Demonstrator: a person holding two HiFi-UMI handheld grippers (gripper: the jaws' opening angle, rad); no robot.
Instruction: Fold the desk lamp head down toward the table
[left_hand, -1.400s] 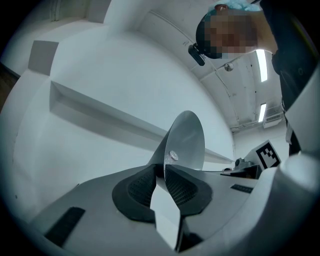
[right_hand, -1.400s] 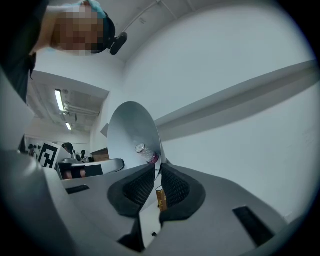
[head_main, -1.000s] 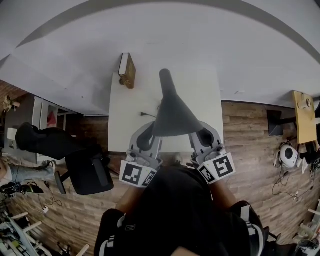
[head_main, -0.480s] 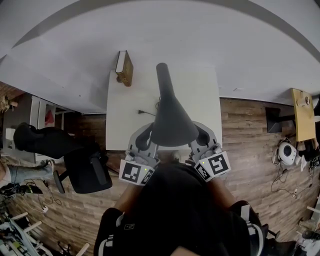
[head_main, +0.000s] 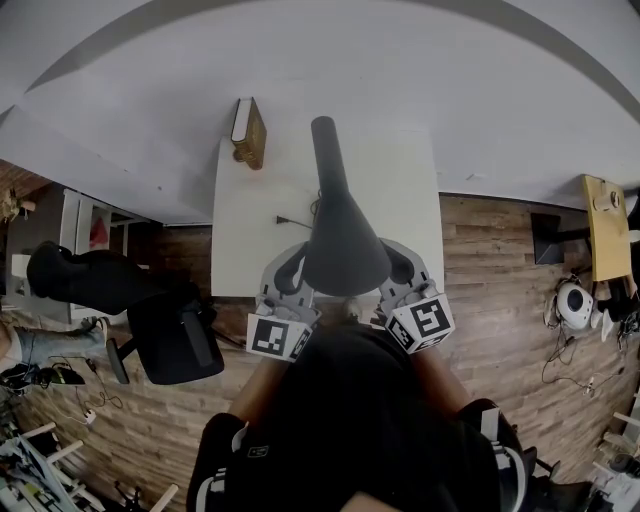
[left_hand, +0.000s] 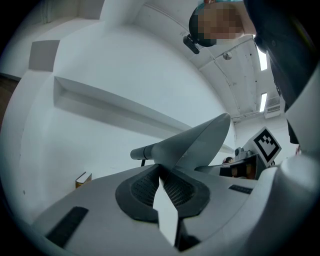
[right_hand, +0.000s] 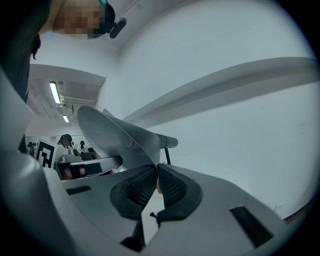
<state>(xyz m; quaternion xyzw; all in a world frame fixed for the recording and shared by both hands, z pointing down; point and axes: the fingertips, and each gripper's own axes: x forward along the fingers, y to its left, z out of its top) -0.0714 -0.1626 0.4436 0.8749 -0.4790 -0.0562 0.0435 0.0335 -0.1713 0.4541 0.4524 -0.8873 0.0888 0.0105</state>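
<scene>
Lamp head (head_main: 345, 250) sank; left gripper (left_hand: 160, 174) jaws closing on it, right gripper (right_hand: 157, 174) clenched.

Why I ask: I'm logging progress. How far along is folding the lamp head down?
Done: the right hand-held gripper is shut on the rim of the lamp head. In hand: the jaws of the left hand-held gripper are closing with the opposite rim between them. Left: the head stands clear above the table, so the fold down seems mostly ahead.

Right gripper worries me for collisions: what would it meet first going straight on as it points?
The lamp head: the right gripper is shut on its rim. Straight past that, seemingly only the white wall, at unclear depth.
</scene>
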